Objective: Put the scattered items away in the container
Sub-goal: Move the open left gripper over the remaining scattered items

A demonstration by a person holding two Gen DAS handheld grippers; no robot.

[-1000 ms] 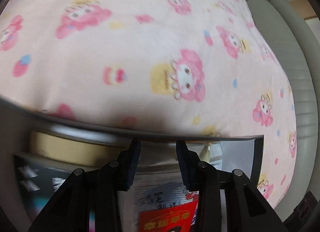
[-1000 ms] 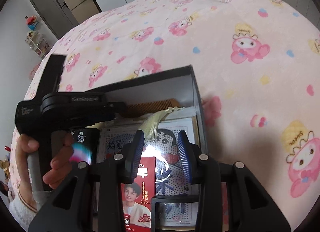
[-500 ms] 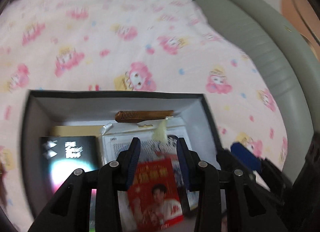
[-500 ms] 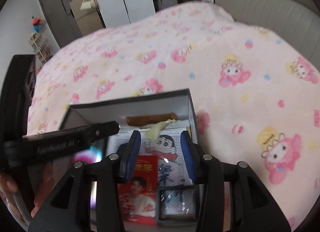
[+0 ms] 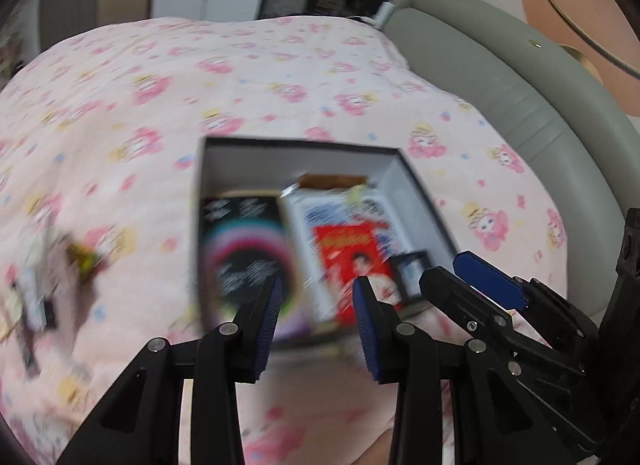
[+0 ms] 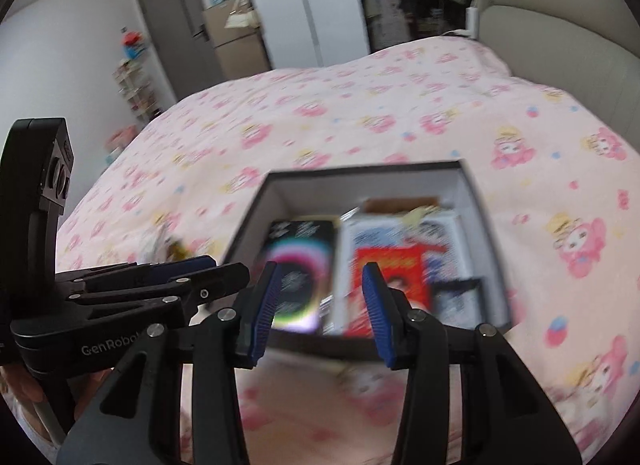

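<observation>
A dark box [image 5: 224, 225] sat on the bed [image 5: 120, 125], holding a black packet [image 5: 240, 249], a red card [image 5: 352, 257], a comb [image 5: 332, 181] and a small frame [image 5: 412, 273]. Left tongs [image 5: 316, 313] and right tongs [image 6: 320, 301] hung spread and empty over its near edge. Only the left view showed blurred loose items [image 5: 36, 289] lying left of the box; the right view showed a door [image 6: 176, 21].
</observation>
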